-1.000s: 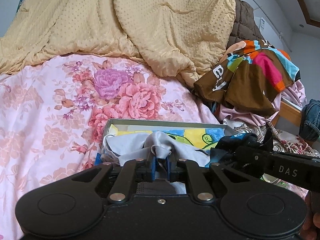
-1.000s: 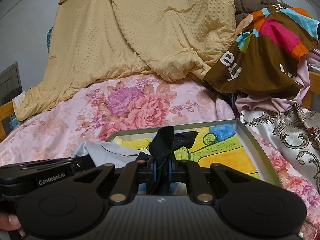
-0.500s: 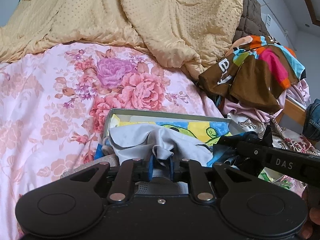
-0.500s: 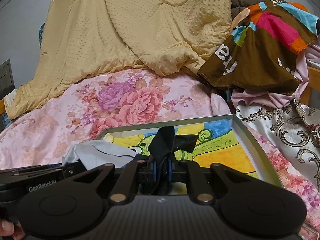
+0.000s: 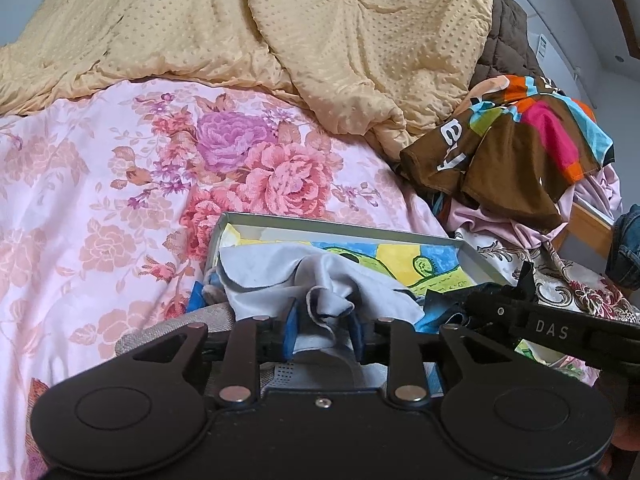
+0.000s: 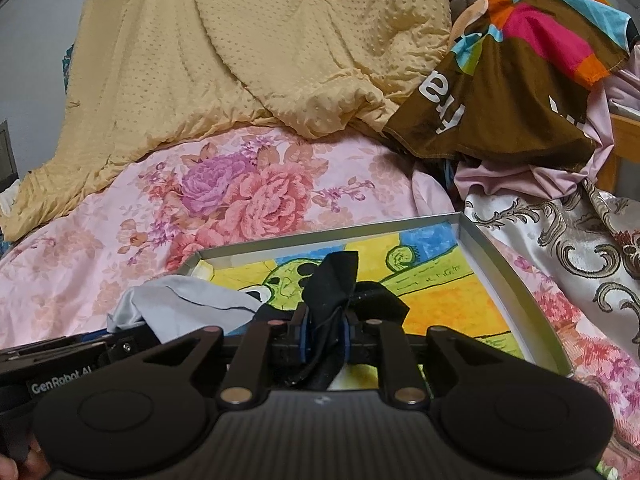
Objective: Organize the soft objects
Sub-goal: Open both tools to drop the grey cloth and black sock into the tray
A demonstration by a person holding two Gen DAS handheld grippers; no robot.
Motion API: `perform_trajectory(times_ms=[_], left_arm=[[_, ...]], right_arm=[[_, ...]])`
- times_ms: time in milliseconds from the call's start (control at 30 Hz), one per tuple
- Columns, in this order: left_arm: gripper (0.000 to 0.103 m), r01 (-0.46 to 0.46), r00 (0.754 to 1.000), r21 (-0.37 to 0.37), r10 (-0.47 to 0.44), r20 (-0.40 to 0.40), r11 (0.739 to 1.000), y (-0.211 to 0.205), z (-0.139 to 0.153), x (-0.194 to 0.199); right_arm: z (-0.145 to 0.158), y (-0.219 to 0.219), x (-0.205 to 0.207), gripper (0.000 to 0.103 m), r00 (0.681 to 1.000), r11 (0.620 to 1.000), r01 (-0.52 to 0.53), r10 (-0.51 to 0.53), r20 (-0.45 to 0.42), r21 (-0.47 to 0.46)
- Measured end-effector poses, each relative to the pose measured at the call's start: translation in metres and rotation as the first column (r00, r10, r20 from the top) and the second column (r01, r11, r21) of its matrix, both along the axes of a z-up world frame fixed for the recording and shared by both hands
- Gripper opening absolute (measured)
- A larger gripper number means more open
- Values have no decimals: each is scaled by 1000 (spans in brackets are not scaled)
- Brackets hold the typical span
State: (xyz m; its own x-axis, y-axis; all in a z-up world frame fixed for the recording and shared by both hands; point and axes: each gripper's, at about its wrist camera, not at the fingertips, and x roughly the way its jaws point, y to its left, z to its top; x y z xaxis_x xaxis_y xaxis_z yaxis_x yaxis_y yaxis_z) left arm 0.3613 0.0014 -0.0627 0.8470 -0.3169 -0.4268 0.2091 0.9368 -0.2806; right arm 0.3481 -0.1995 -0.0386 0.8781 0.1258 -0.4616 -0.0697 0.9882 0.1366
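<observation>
A shallow grey box (image 5: 340,230) with a bright yellow, green and blue picture inside lies on the bed. A light grey cloth (image 5: 264,276) is heaped on its near left part. One fold of it stands loose between the blue pads of my left gripper (image 5: 323,330), whose jaws are opening and no longer press it. My right gripper (image 6: 325,338) has a black cloth (image 6: 332,280) bunched between its pads over the box (image 6: 500,272). Its jaws are opening a little, but the pads still touch the cloth. The grey cloth (image 6: 180,304) lies to its left.
The box rests on a pink floral bedsheet (image 5: 100,184). A yellow dotted quilt (image 5: 280,40) is piled behind. A brown multicoloured shirt (image 5: 512,152) tops a heap of clothes on the right, with a patterned satin cloth (image 6: 560,240) beside the box.
The left jaws have spread apart and the grey cloth has slumped down onto the box. The right jaws have parted slightly around the black cloth. Both hands have stayed nearly still.
</observation>
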Motion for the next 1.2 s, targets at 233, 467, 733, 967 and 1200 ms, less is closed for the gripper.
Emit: perform_trajectory(times_ms=[233,467,733,967,1200], left_arm=[[36,-7,1000,9,7,-1,1000,-1,1,0],[47,-16,1000,23,16,-2,1000,-3,3,-1],[56,-19,1000,33,19,1,999,-6,6,-3],[66,-30,1000,53,31,-3,998,-8,15,-9],[76,-56,998,54,55,15,997,-6,26,-21]], right_arm=[[-1,-2,0,28,1000,1000,5,-5,-16,17],[1,-3,1,41,1000,1000,11,-10,-29,21],[5,-12,-1,55,998,999,45,-43,-50,31],[14,-17,-8,71,997,997,56,-53,-52,51],[28,-21,-22,87,998,998,61,-61,-13,33]])
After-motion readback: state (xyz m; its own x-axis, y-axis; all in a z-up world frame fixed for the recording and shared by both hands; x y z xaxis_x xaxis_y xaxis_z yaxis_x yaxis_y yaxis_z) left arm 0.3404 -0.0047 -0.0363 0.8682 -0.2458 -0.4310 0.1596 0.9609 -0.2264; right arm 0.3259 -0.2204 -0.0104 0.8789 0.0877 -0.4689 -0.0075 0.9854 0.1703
